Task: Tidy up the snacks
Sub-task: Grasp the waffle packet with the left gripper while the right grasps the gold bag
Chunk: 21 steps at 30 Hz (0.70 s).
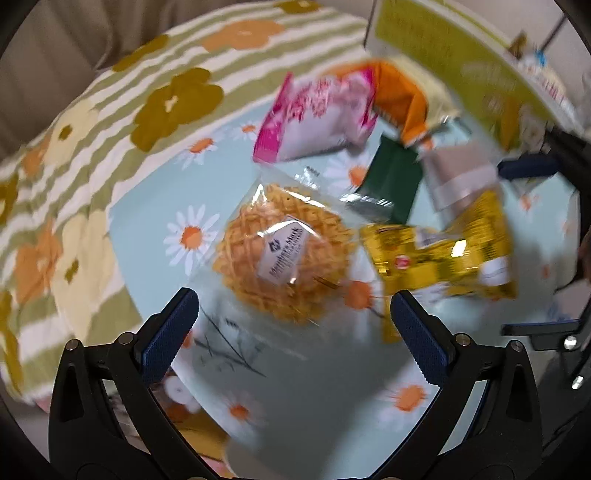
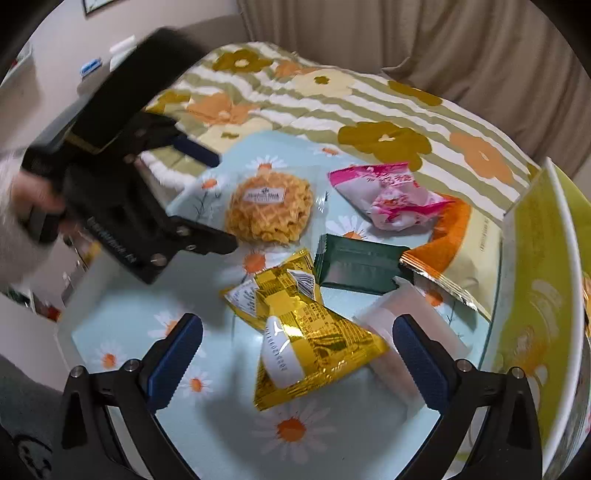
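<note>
Plainly both grippers gape wide and empty: the left gripper [image 1: 294,319] faces the waffle pack [image 1: 286,254] mid-table, the right gripper [image 2: 297,347] straddles the gold packet [image 2: 306,339], likely each one's next pick.

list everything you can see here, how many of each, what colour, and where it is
waffle pack: 1, clear wrap, golden, table middle
gold pack: 1, before right gripper
green pack: 1, dark green, centre
pink pack: 1, pink-white, far side
orange pack: 1, orange-cream, beside box
pale pack: 1, pinkish, near box
box: 1, yellow-green, right edge
tablecloth: 1, light blue, daisies
blanket: 1, striped, floral, behind table
curtain: beige, background
left gripper: open, over waffle pack
right gripper: open, over gold pack
hand: 1, holding left gripper
</note>
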Each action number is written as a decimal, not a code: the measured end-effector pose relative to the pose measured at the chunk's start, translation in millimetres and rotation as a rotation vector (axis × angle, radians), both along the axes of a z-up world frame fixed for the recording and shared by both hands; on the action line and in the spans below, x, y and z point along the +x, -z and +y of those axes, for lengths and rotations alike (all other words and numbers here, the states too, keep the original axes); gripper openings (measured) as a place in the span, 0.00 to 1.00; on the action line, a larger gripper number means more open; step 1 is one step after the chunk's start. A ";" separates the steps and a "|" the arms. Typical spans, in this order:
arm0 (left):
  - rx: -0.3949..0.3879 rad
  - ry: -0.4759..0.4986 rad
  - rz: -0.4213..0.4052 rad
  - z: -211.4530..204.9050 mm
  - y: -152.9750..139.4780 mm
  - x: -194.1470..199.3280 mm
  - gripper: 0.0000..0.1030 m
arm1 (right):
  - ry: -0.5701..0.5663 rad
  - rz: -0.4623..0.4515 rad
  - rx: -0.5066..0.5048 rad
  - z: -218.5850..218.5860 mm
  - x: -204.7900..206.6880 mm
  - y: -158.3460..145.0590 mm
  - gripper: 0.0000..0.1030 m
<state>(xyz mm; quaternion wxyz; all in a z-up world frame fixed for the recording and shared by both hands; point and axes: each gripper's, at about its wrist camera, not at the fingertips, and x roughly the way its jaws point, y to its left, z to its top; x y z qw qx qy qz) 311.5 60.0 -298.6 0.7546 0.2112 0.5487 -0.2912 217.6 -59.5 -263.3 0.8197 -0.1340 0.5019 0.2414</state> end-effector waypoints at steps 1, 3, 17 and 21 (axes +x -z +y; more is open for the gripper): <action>0.018 0.020 0.001 -2.8 5.2 4.5 1.00 | -0.013 -0.002 -0.016 2.1 1.4 2.6 1.00; 0.033 0.050 0.011 -7.2 12.3 11.7 1.00 | -0.050 -0.005 -0.055 7.6 5.2 9.3 0.99; 0.086 0.209 0.005 -34.8 29.0 22.3 1.00 | -0.190 0.039 -0.153 27.5 16.9 36.4 0.81; 0.100 0.253 0.005 -37.8 34.3 23.3 1.00 | -0.195 0.046 -0.150 29.1 19.2 37.2 0.81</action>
